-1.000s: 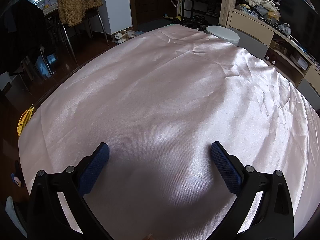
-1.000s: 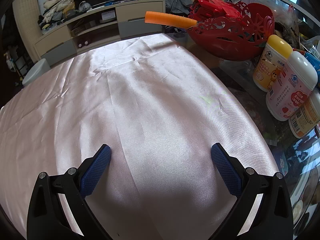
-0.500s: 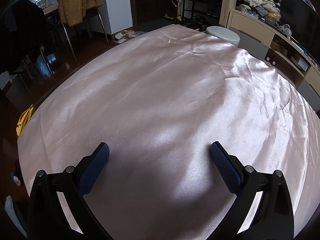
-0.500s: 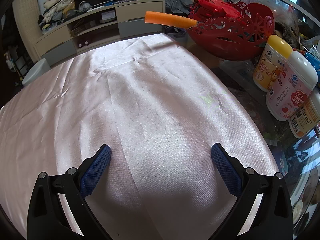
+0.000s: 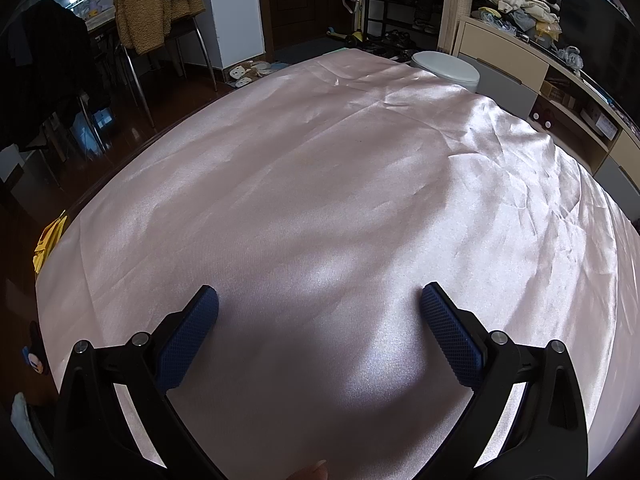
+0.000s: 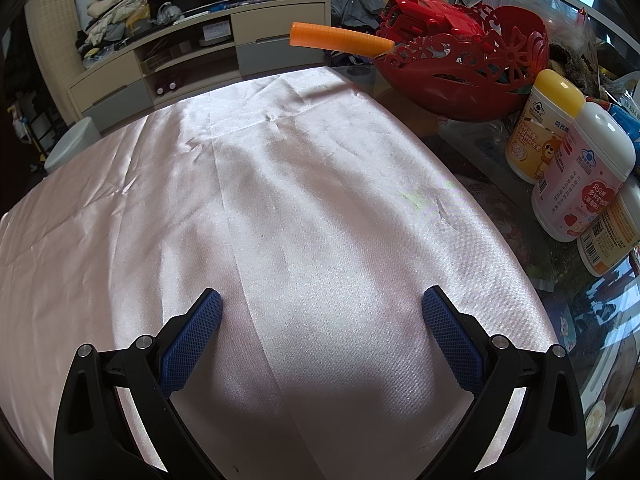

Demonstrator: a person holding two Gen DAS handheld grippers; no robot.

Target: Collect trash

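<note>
Left gripper point(image 5: 319, 300): jaws wide apart, nothing between them, blue textured pads; held above the pink satin cloth point(image 5: 320, 184). A fingertip point(image 5: 310, 472) shows at the bottom edge of the left wrist view.

Right gripper point(image 6: 322, 302): jaws wide apart, nothing between them; held above the same cloth point(image 6: 280, 208).

Counter: covered almost wholly by the creased pink cloth; a bare glass strip point(image 6: 580, 300) shows along the right side in the right wrist view.

Trash: no piece can be made out on the cloth in either view.

On the bare glass strip, near to far:
- three labelled bottles in a close row: one with orange label point(image 6: 612, 236), one with white cap and pink label point(image 6: 584, 176), one with yellow cap point(image 6: 540, 128);
- red openwork basket point(image 6: 464, 64) holding red plastic parts, an orange foam tube point(image 6: 340, 38) sticking out over its rim.

Beyond the counter:
- white round stool point(image 5: 446, 68) at the far edge;
- low cabinet point(image 6: 208, 52) with clothes piled on top;
- brown fleece coat point(image 5: 156, 0) hung over a chair;
- yellow item point(image 5: 48, 240) on the dark floor to the left.
</note>
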